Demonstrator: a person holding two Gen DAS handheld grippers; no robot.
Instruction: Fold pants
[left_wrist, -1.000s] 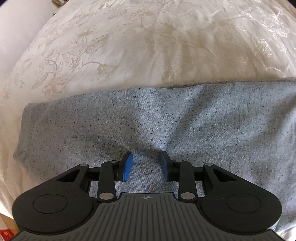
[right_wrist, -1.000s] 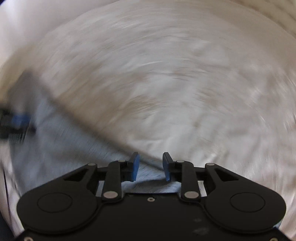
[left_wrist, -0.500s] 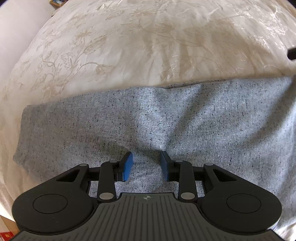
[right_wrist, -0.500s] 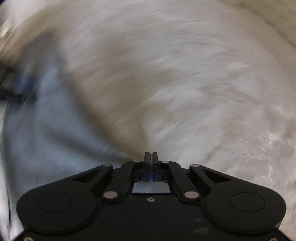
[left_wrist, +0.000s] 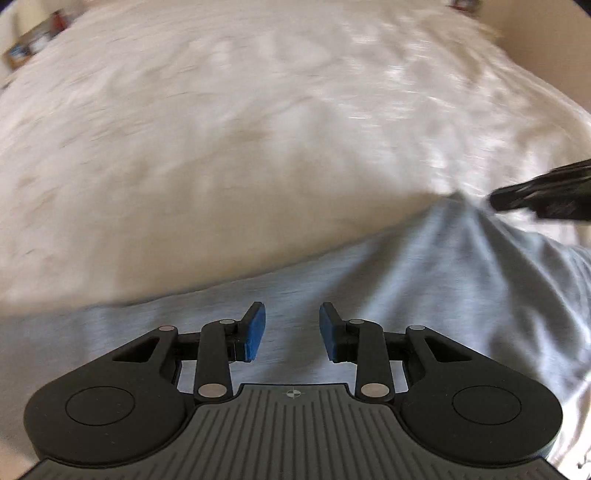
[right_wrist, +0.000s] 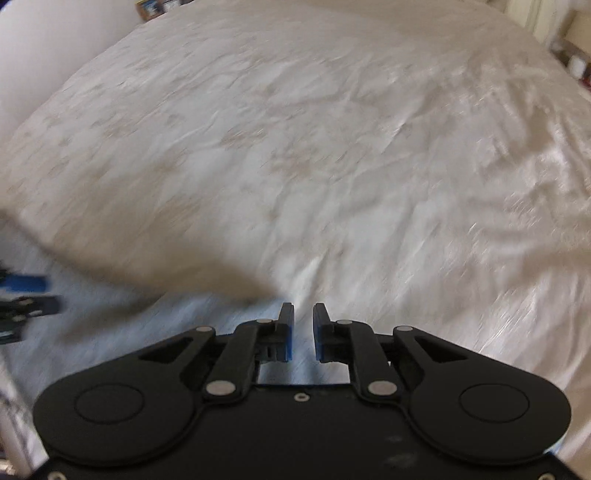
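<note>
free: bedspread (right_wrist: 332, 147) bare ahead | obstacle: pants (left_wrist: 443, 295) under both claws

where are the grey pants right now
The grey pants lie on the cream bedspread, filling the lower part of the left wrist view under the left gripper. In the right wrist view they sit lower left, under the right gripper.

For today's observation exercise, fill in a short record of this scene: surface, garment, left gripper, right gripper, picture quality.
surface: cream patterned bedspread
garment: grey pants spread on the bedspread, one edge pulled up into a peak
left gripper: jaws apart, grey cloth beneath and between them, pads not pressing it
right gripper: jaws opening, narrow gap, over the edge of the pants
picture quality: both views blurred
</note>
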